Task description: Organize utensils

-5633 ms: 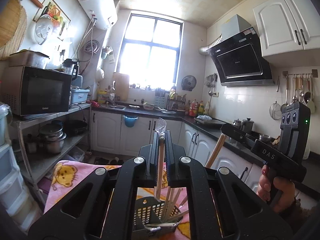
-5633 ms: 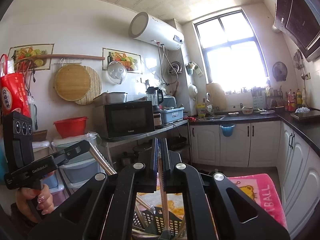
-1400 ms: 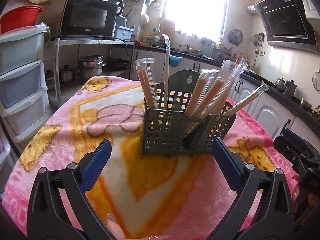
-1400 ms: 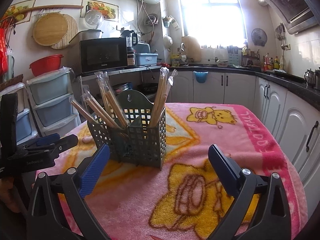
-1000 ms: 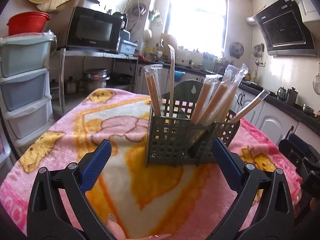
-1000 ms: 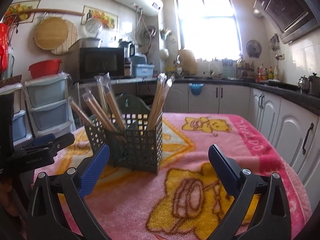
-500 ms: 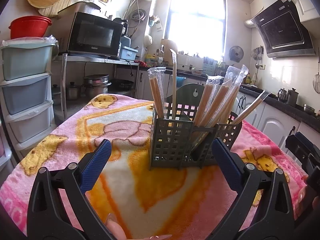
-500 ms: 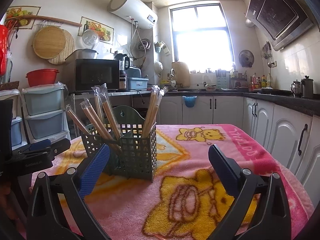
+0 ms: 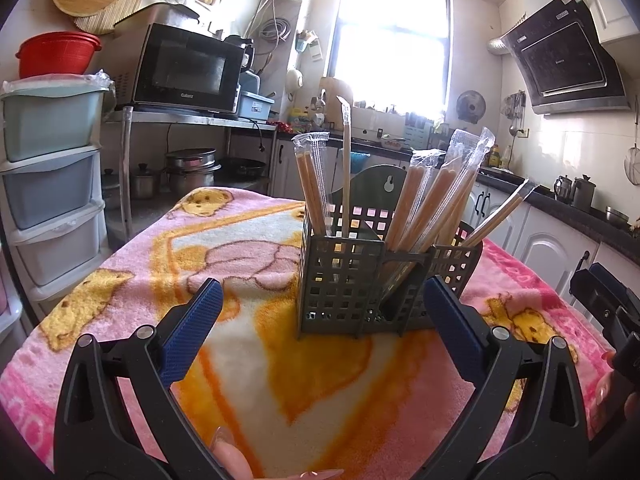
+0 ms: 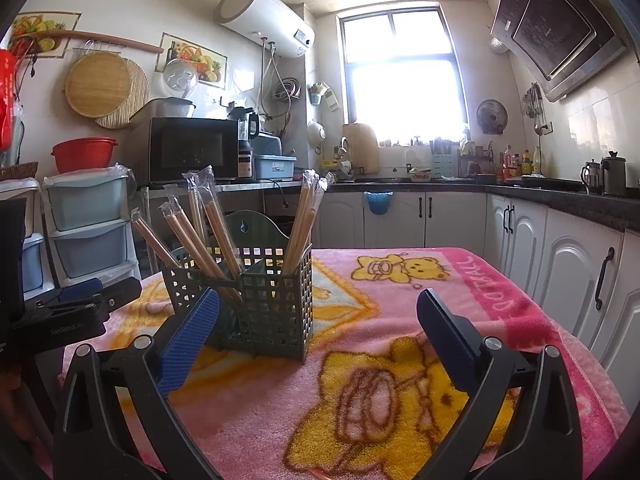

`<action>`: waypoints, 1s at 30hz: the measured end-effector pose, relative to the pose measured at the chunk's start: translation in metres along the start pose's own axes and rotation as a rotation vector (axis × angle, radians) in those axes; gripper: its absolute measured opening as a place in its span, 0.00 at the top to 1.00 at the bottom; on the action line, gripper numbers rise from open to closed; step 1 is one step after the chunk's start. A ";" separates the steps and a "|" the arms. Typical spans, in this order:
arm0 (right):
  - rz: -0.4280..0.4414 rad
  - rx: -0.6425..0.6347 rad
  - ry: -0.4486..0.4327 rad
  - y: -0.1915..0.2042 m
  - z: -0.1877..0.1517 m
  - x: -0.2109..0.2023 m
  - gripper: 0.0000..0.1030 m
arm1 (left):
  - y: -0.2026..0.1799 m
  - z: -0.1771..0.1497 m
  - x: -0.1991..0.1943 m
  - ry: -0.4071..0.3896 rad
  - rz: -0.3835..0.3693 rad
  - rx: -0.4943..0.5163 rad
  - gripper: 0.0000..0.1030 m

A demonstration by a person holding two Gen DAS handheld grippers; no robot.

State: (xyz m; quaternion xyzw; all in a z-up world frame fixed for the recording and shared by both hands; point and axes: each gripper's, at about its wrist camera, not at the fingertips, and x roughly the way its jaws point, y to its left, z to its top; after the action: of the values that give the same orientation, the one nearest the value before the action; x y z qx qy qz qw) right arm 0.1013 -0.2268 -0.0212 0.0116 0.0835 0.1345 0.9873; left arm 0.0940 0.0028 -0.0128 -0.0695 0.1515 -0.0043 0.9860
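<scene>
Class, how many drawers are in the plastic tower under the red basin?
3, stacked: teal drawer on top, grey-blue drawer in the middle, pale drawer lowest. The blanket may hide more below.

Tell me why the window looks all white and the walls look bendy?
In both wrist views the window is blown out by sunlight, so nothing outside shows. The fisheye lenses curve the walls and cabinets and leave dark corners. The utensil basket still looks sharp in both.
</scene>
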 end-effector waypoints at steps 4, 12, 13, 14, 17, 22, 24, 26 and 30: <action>0.000 -0.001 -0.001 0.000 0.000 0.000 0.06 | 0.000 0.000 0.000 0.001 -0.002 -0.001 0.10; -0.001 0.000 -0.002 0.001 0.000 0.000 0.06 | 0.001 0.000 0.001 0.001 -0.005 0.000 0.10; 0.000 0.000 -0.002 0.001 0.000 0.000 0.06 | 0.001 0.000 0.001 0.001 -0.006 0.001 0.10; 0.000 -0.001 -0.001 0.001 0.000 0.000 0.06 | 0.001 0.000 0.000 0.000 -0.007 0.002 0.10; 0.000 0.000 -0.002 0.001 0.000 0.000 0.06 | 0.001 0.000 0.001 0.000 -0.008 0.005 0.10; -0.001 0.000 -0.001 0.001 0.000 0.000 0.06 | 0.001 0.000 0.000 0.000 -0.008 0.004 0.10; -0.001 0.000 -0.003 0.001 0.000 -0.001 0.06 | 0.001 0.000 0.000 -0.001 -0.009 0.003 0.10; -0.001 0.000 -0.002 0.001 -0.001 0.000 0.06 | 0.001 0.000 0.000 -0.001 -0.008 0.004 0.10; -0.004 0.001 -0.002 0.001 -0.002 0.000 0.06 | 0.001 0.000 0.000 -0.001 -0.008 0.004 0.10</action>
State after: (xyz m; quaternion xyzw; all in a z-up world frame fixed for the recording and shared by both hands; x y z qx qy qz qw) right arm 0.1009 -0.2255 -0.0229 0.0120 0.0826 0.1326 0.9877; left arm 0.0945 0.0036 -0.0128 -0.0683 0.1509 -0.0088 0.9862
